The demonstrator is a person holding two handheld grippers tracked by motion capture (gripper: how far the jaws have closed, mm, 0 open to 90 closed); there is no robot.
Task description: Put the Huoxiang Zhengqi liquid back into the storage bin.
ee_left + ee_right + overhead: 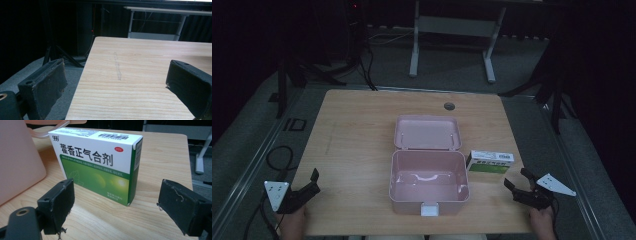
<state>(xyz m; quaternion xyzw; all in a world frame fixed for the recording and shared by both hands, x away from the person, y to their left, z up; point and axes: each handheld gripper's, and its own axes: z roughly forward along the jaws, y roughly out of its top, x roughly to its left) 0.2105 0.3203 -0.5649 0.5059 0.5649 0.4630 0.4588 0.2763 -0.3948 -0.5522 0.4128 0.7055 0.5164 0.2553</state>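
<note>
A pink plastic box [429, 187] stands open in the middle of the wooden table [362, 125], its lid [427, 133] laid back behind it. A green-and-white medicine carton [490, 162] stands on its long edge just right of the box, also seen close up as the carton [100, 162] in the right gripper view. My right gripper [518, 180] rests near the table's front right corner, jaws wide apart, a short way in front of the carton with nothing between its pads [60, 202]. My left gripper [311, 181] sits at the front left edge, open and empty, pads [50, 82] apart over bare wood.
The pink box wall [17, 162] rises at the left of the right gripper view. A round cable hole [449, 106] lies near the table's far edge. Beyond the table stand a white desk frame [452, 30] and dark tripod legs [297, 70]. Cables [279, 160] trail on the floor at left.
</note>
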